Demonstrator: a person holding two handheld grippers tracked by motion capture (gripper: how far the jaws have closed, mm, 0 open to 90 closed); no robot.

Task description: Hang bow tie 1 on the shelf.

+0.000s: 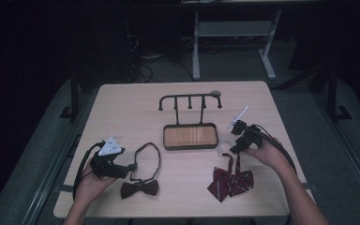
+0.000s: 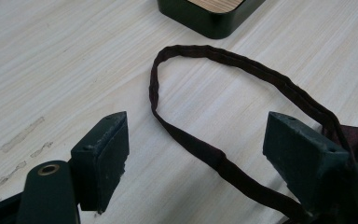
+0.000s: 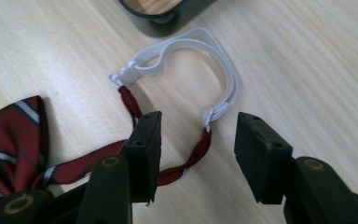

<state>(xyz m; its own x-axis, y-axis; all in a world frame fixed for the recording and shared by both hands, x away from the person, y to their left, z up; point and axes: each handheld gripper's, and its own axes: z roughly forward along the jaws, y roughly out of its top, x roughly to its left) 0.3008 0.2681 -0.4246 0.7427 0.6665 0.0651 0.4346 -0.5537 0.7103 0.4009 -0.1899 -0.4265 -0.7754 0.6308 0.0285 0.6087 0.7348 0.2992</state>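
We work at a table (image 1: 122, 108) with a hanger stand (image 1: 190, 123) at its middle, likely meant for the two bow ties. Our left gripper (image 2: 196, 154) stands wide, bare, the brown bow tie's strap (image 2: 191, 140) running between its jaws. Our right gripper (image 3: 198, 149) is wide too, the red striped bow tie's (image 3: 14, 140) white elastic loop (image 3: 191, 56) just ahead. We judge this the reaching step: next, each must close on its strap.

Two bow ties, a dark one (image 1: 139, 188) and a striped red one (image 1: 230, 183), one hook stand (image 1: 190, 127)
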